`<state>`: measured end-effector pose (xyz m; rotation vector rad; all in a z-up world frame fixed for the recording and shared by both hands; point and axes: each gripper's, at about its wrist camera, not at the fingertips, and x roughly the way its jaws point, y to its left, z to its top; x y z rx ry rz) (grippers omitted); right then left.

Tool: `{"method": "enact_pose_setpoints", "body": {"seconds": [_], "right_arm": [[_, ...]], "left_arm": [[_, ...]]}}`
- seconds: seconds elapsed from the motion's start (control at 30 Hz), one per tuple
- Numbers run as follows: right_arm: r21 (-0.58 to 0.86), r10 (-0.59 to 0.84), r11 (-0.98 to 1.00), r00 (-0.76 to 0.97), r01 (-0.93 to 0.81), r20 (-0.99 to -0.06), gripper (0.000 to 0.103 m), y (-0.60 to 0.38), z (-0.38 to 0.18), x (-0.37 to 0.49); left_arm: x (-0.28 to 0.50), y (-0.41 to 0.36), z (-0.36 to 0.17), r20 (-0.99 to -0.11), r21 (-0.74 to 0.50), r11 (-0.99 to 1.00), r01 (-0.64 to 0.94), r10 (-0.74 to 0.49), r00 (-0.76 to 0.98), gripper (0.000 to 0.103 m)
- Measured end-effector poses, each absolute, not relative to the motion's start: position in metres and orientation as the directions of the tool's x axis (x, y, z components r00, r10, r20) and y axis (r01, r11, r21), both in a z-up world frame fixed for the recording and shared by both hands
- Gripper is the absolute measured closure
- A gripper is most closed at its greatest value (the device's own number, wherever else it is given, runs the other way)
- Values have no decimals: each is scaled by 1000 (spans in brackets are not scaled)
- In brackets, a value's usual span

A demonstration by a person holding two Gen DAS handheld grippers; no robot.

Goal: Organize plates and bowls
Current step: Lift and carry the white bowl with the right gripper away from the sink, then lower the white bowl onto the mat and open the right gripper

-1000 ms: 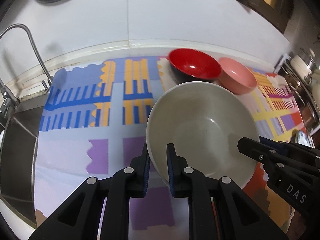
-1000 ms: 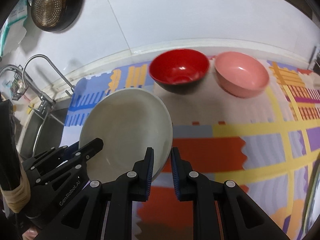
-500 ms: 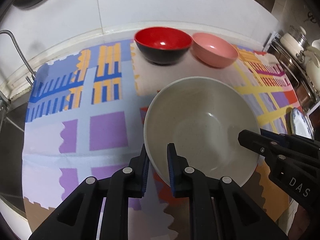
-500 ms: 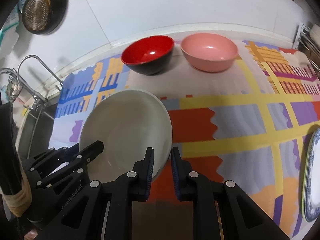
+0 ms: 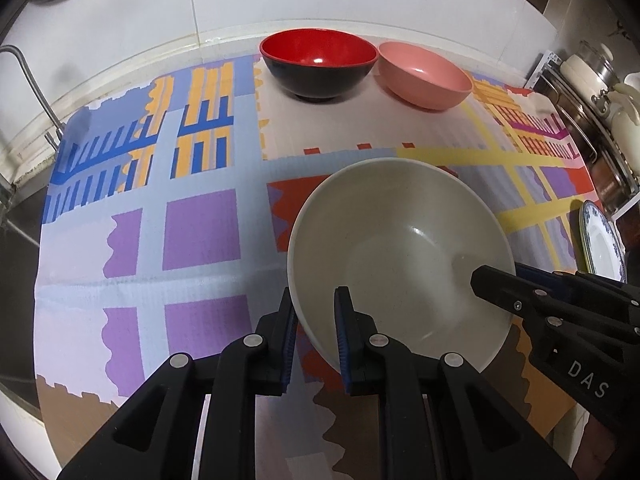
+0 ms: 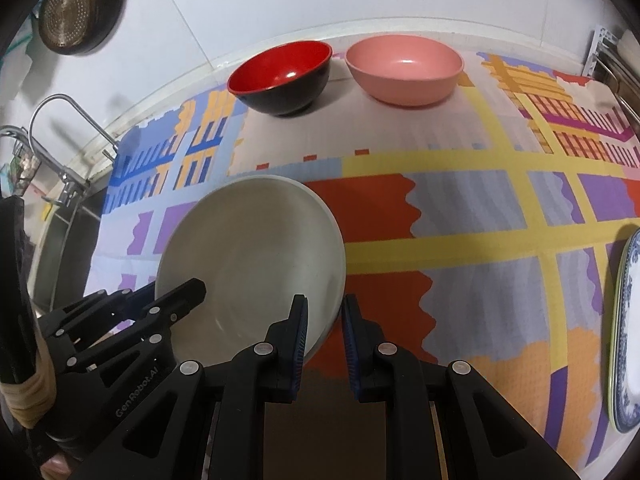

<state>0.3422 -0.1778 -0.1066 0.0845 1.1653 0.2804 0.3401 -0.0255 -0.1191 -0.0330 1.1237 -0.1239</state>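
Where mat (image 5: 200, 240) meets wall, red bowl (image 5: 318, 62) beside pink bowl (image 5: 424, 74).

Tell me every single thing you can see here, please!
Big bowl: one, pale grey-white, near edge of the mat, both grippers clamped on its rim.
Red bowl: one, red inside and black outside, at the back near the wall.
Pink bowl: one, pink, right beside the red bowl.
Patterned plates: a stack, white with blue pattern, count unclear, far right edge.
Mat: one, many colours, covering the counter.
Tap: one, silver, at the left by the sink.
Strainer: one, brassy, hanging on the wall.
Left gripper: black, shut on the bowl's left rim.
Right gripper: black, shut on the right rim.
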Motion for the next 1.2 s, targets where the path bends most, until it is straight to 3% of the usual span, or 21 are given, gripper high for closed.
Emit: {"method": "enact_pose_setpoints", "body": {"seconds": [0.57, 0.83, 0.93, 1.2], "right_arm": [[219, 271, 959, 350, -181, -897, 83, -177, -111, 342], [216, 269, 958, 333, -187, -904, 80, -179, -113, 343], [208, 261, 961, 348, -183, -900, 73, -181, -111, 342], [185, 250, 964, 406, -193, -879, 70, -186, -93, 339]], "left_arm": [[337, -29, -121, -900, -87, 992, 92, -118, 420, 81], [335, -26, -117, -891, -102, 991, 85, -129, 435, 60], [333, -27, -111, -879, -86, 992, 93, -120, 461, 57], [329, -22, -92, -849, -72, 993, 96, -111, 516, 49]]}}
